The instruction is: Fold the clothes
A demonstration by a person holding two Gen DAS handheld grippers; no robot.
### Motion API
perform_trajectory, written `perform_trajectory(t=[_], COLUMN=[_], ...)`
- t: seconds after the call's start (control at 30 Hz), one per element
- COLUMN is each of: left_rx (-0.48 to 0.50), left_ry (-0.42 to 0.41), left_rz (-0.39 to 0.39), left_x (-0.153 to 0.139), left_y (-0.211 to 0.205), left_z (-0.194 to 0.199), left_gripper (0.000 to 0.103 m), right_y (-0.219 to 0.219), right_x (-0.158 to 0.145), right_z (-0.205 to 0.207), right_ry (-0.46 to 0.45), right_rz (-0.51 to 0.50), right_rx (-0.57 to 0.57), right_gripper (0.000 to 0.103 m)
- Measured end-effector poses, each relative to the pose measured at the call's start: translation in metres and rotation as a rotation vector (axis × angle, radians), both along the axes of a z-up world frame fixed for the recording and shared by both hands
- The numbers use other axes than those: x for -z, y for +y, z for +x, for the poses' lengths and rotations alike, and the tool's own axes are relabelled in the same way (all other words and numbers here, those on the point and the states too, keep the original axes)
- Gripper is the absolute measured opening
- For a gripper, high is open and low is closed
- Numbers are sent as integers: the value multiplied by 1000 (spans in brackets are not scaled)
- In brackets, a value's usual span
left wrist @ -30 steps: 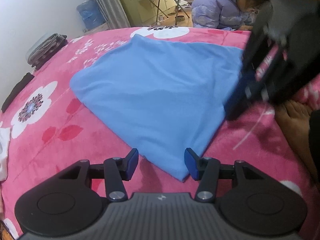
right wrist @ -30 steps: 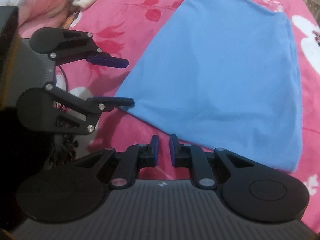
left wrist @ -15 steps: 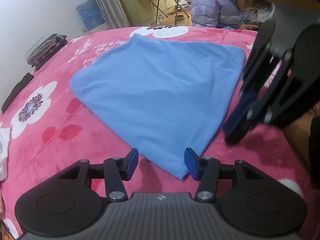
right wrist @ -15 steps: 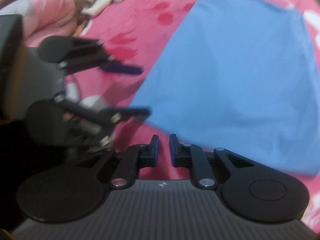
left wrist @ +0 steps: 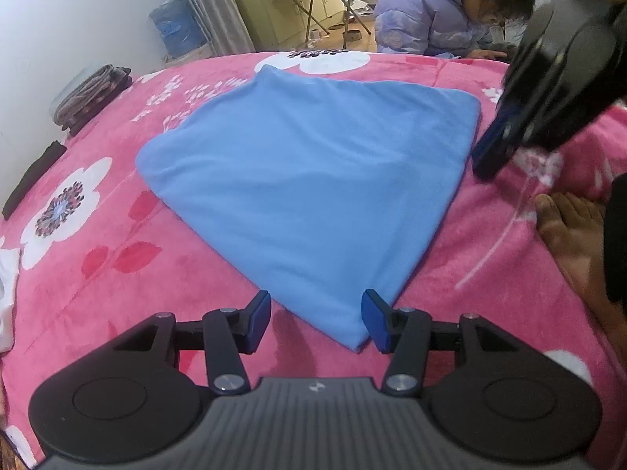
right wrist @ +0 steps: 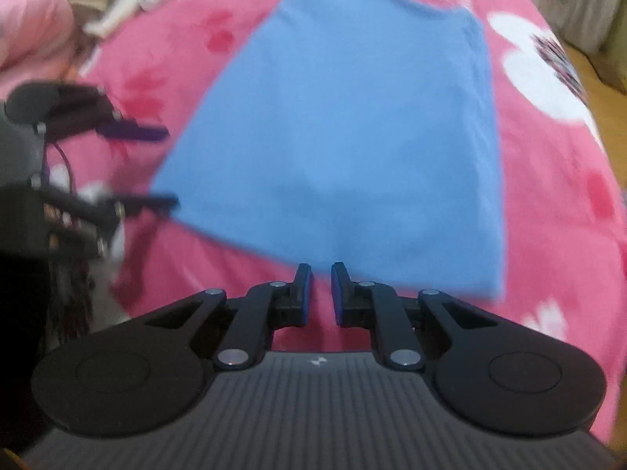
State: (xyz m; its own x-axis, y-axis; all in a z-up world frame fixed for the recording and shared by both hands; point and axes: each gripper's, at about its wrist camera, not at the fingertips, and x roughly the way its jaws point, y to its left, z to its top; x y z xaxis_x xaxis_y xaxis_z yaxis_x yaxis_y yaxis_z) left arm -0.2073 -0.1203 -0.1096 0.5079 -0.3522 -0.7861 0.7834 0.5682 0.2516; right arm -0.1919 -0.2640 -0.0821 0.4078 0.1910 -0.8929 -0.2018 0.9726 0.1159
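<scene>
A folded blue garment lies flat on the pink flowered blanket of the bed. The left tool stands released, its jaws apart on either side of the garment's near corner, not pressing it. The right tool is nearly clenched, a narrow gap between its jaws, holding nothing, just beside the garment's near edge.

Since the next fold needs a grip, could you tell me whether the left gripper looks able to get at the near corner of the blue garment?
Probably yes: the left gripper is open, and the blue garment lies flat on the pink floral blanket, its near corner between the fingers with nothing over it.
</scene>
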Motion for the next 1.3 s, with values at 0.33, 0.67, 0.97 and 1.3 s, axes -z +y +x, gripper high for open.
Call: perform_trajectory(t=[0.33, 0.67, 0.97, 1.3], left_rx=[-12, -3, -15, -14], left_ry=[8, -8, -8, -11], left_rz=[-6, 6, 10, 14], left_x=[0, 1, -1, 0], left_y=[2, -1, 3, 1], left_z=[1, 0, -1, -1], left_gripper=[53, 53, 53, 54], right_y=[-1, -32, -53, -92], right_x=[9, -21, 10, -8], right_z=[31, 1, 19, 1], right_ry=[-104, -167, -187, -286], right_rz=[-112, -104, -39, 201], right_rx=[9, 119, 249, 445], right_gripper=[10, 11, 6, 10])
